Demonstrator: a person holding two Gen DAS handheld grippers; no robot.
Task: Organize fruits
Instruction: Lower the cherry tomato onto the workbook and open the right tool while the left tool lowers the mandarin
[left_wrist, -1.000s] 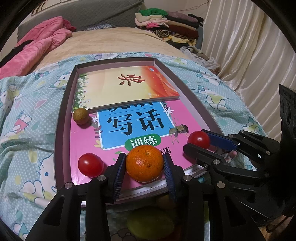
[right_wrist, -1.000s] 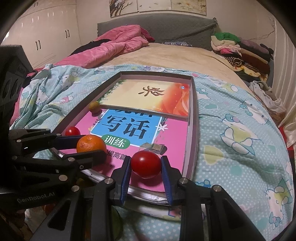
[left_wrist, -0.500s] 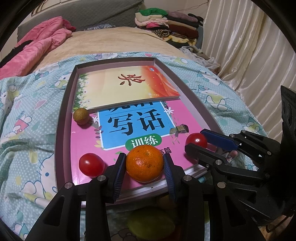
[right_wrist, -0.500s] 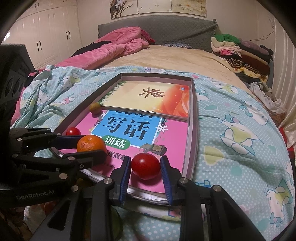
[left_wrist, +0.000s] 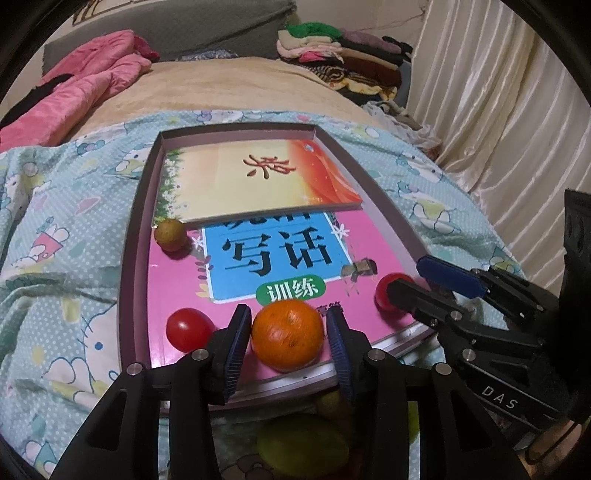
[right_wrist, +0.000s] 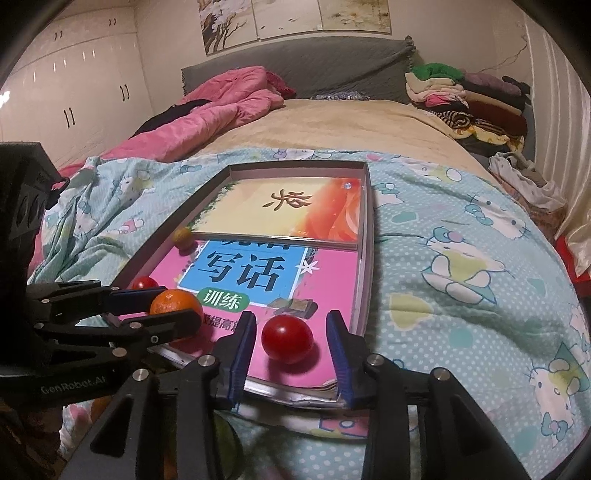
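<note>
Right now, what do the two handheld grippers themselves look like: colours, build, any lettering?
Both are black plastic with angular linkage arms and round silver pivot pins. Each finger carries a ribbed blue pad. The left gripper reads "GenRobot.AI" on its body in the right wrist view; the right gripper shows "DAS" in white. No cables or sleeves are visible.

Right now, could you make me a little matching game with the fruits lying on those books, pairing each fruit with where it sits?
Things:
1. round orange mandarin
2. red cherry tomato by the tray's right wall
3. small yellow-brown fruit
4. red cherry tomato near the tray's left wall

Places:
A. beside the yellow book's corner
B. between the open right gripper
C. just left of the left gripper
D. between the open left gripper

Pairs: 1-D, 2-B, 3-A, 4-C
</note>
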